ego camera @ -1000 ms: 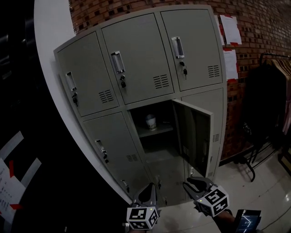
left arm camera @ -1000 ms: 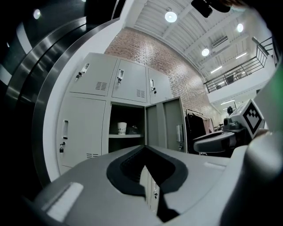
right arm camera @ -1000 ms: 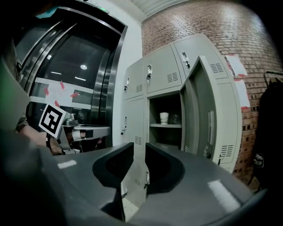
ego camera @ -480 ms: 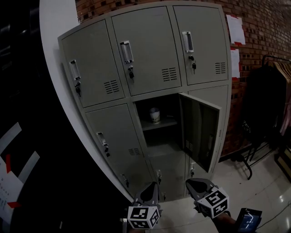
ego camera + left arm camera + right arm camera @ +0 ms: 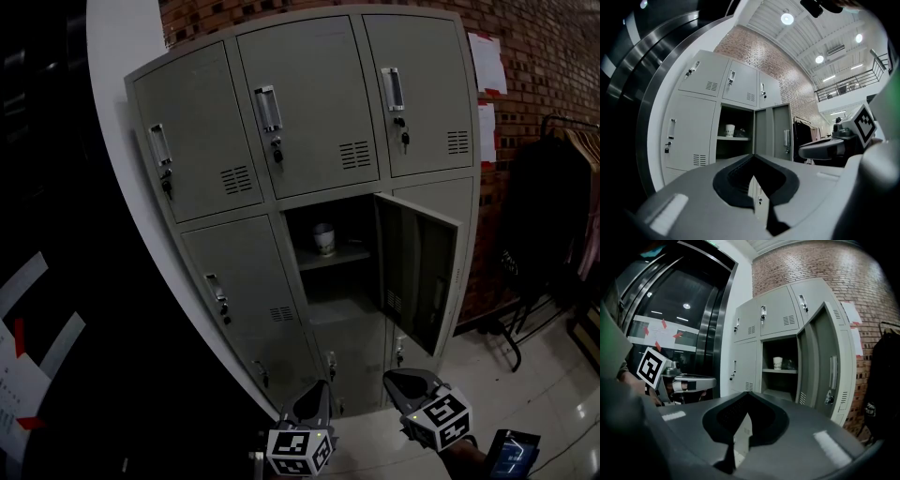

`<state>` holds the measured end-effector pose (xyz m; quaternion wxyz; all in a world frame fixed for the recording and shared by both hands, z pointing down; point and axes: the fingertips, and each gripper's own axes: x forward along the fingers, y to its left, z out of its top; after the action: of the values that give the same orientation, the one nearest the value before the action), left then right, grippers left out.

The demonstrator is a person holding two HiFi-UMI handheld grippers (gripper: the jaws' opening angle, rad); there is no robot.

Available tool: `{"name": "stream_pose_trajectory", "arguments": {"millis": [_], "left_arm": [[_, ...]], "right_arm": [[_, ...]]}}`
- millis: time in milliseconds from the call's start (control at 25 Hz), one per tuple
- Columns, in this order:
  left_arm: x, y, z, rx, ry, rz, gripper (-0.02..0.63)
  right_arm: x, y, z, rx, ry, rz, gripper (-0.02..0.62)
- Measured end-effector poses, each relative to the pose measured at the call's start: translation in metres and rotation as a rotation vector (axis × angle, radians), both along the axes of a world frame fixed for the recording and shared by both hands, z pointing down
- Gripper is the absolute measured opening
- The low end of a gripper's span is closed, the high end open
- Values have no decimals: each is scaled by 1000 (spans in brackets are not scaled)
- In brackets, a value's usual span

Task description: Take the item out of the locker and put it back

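Observation:
A white cup [image 5: 323, 239] stands on the shelf of the open lower middle compartment of the grey lockers [image 5: 309, 103]. It also shows as the cup [image 5: 730, 130] in the left gripper view and the cup [image 5: 777, 363] in the right gripper view. The compartment door [image 5: 417, 272] hangs open to the right. My left gripper [image 5: 317, 392] and right gripper [image 5: 398, 382] hover low, well short of the lockers, side by side. The left gripper [image 5: 753, 157] is shut and holds nothing. So is the right gripper [image 5: 747, 394].
A rack of dark clothes [image 5: 553, 206] stands right of the lockers, before a brick wall with papers [image 5: 486, 61]. A white column [image 5: 122, 56] and dark glass lie to the left. The other locker doors are closed. A phone-like screen [image 5: 511, 455] sits behind the right gripper.
The lockers have shifted slightly up and right in the head view. Both grippers stay at the bottom edge, and the cup has not moved on its shelf.

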<state>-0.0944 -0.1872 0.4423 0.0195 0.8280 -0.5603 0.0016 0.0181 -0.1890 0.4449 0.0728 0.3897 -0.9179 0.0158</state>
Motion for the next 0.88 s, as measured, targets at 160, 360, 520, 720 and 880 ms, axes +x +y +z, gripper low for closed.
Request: {"name": "stream_pose_trajectory", "arguments": {"millis": [160,360,520,720,880], "left_arm": [[1,1,1,-2,1,7,0],[3,1,0,0,-1,16,0],[3,1,-1,-2,-2,20,0],[3,0,1,-6,1,24,0],[3,-2,1,-8,6,28,0]], "right_arm": [[1,1,-2,1,-2,6,3],[5,3,-4,6,4,18,3],[6,3,-5,9,6,25,3],[5,2,-5,9,11,23,3],[4,1,-6,10,13,25,3]]}}
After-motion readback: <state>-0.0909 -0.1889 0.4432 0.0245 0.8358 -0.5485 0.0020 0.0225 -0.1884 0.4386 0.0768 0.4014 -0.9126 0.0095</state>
